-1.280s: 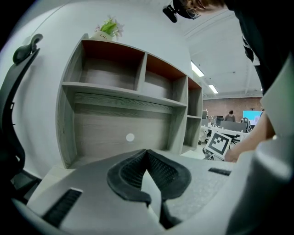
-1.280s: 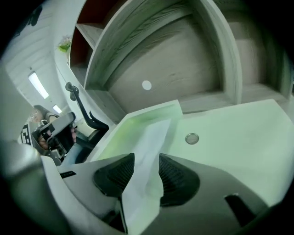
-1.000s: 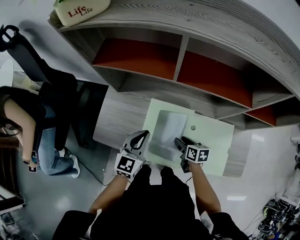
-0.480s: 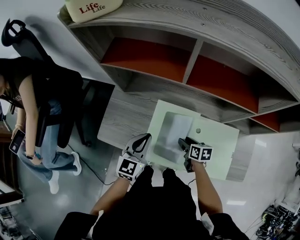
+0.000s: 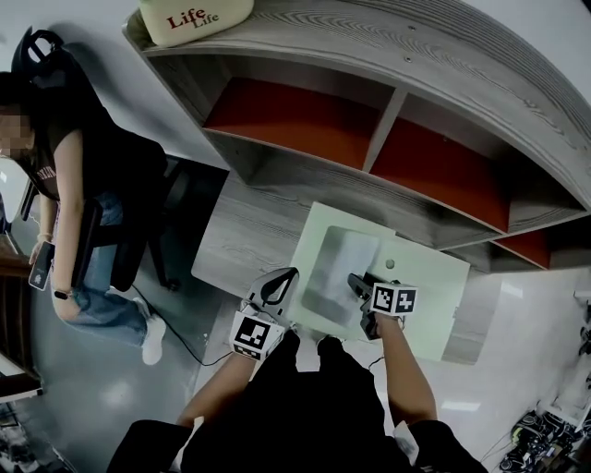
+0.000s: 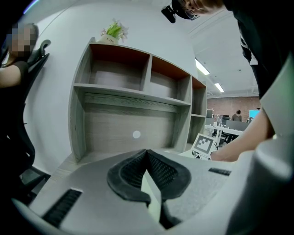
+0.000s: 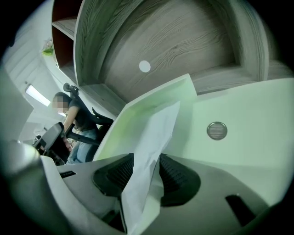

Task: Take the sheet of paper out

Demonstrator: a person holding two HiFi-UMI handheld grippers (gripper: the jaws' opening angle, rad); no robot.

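A pale green folder (image 5: 420,277) lies open on the grey desk, with a white sheet of paper (image 5: 339,261) in its left half. My left gripper (image 5: 283,275) is at the folder's left edge, shut on the thin green flap (image 6: 154,202). My right gripper (image 5: 355,281) is over the sheet's near right edge. In the right gripper view the sheet (image 7: 154,137) stands up between the jaws of that gripper (image 7: 146,170), which are closing. A gap still shows beside the right pad. A round snap (image 7: 217,130) sits on the folder (image 7: 243,110).
A wooden shelf unit (image 5: 369,139) with red-backed compartments rises behind the desk. A cream pouch (image 5: 194,18) lies on its top. A person (image 5: 65,185) stands by a black chair at the left. The desk's near edge runs just in front of both grippers.
The person at the left has straightened up from a bent-over pose. Both grippers have stayed at the folder.
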